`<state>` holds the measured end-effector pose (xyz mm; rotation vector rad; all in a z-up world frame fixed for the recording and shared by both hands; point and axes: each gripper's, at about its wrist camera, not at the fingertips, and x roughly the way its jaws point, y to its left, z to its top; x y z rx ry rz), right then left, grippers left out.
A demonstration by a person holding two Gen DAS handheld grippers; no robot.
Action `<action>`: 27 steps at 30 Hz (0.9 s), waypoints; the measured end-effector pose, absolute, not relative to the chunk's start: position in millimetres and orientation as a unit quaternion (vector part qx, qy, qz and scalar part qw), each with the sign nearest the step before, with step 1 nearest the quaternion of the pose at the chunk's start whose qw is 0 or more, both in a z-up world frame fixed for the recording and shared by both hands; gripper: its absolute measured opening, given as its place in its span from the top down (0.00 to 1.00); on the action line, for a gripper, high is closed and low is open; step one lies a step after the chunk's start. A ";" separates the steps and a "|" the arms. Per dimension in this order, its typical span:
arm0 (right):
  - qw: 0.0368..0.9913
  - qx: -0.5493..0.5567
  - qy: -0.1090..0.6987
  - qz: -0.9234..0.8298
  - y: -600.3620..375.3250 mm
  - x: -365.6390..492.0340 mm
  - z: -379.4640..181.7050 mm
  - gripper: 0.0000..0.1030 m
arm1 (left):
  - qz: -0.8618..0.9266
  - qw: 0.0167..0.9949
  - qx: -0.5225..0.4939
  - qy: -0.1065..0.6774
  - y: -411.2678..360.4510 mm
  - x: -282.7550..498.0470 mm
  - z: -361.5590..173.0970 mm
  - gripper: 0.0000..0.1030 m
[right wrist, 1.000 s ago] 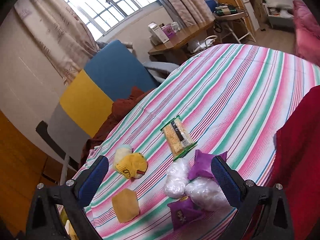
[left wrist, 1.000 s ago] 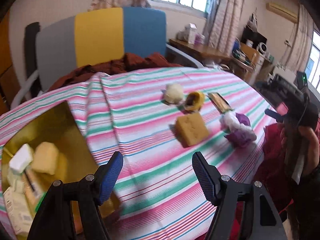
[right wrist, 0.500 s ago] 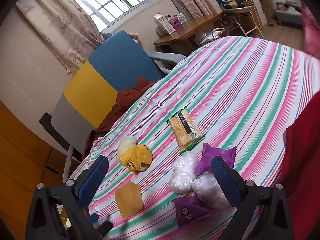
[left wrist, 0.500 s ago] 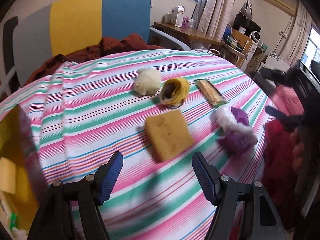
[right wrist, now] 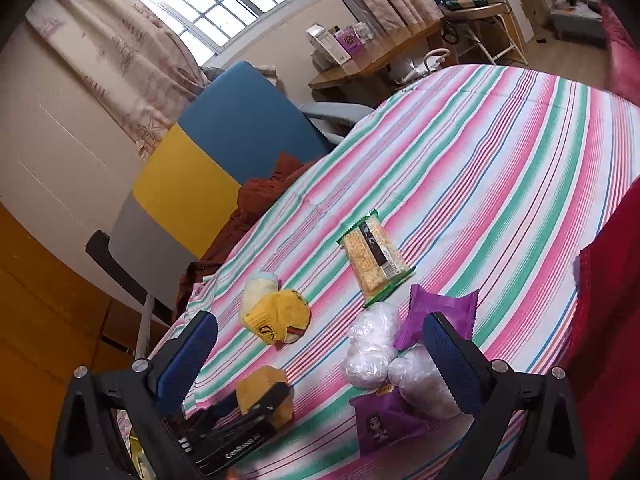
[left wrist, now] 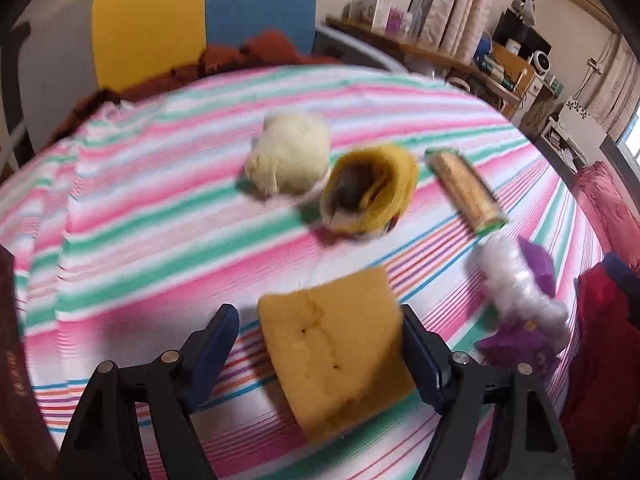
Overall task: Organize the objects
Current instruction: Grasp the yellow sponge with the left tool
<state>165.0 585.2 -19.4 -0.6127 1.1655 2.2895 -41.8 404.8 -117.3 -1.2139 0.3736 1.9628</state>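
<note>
A yellow sponge (left wrist: pixel 336 360) lies on the striped tablecloth (left wrist: pixel 160 220). My left gripper (left wrist: pixel 320 332) is open and straddles it; the right finger touches its edge and the left finger stands a little apart. Beyond it lie a cream sock ball (left wrist: pixel 288 160), a rolled yellow sock (left wrist: pixel 368 196), a snack bar (left wrist: pixel 464 192) and white plastic bundles with purple packets (left wrist: pixel 516 288). My right gripper (right wrist: pixel 320 322) hangs open above the table, holding nothing. In its view the left gripper (right wrist: pixel 248 408) sits around the sponge (right wrist: pixel 260 384), near the purple packets (right wrist: pixel 440 312).
The dark wall of a box (left wrist: pixel 16 360) stands at the table's left edge. A chair with a grey, yellow and blue back (left wrist: pixel 200 12) holds a rust-red garment (left wrist: pixel 240 56) behind the table. Red cloth (left wrist: pixel 600 340) lies at the right edge. A desk (right wrist: pixel 360 68) stands by the window.
My left gripper has swung away from the box and come forward and down until its fingers straddle the sponge. The right gripper has barely shifted.
</note>
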 end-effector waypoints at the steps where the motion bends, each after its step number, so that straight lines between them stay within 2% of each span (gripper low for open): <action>1: 0.247 -0.226 0.428 0.839 585.7 164.9 -19.5 0.00 | 0.777 0.399 -0.466 0.143 401.4 -40.6 -117.6 0.24; 8: 0.247 -0.244 0.426 0.836 587.5 159.4 -22.6 0.00 | 0.769 0.433 -0.449 0.141 386.3 -36.5 -118.6 0.29; 12: 0.249 -0.256 0.422 0.833 587.7 156.4 -24.3 0.00 | 0.769 0.426 -0.457 0.132 373.6 -36.4 -113.2 0.43; 22: 0.252 -0.280 0.427 0.822 590.3 151.9 -29.3 0.00 | 0.782 0.426 -0.431 0.144 301.3 -1.0 -104.0 0.45; 27: 0.241 -0.296 0.426 0.820 588.4 146.3 -30.6 0.00 | 0.786 0.439 -0.418 0.122 282.7 5.5 -110.7 0.45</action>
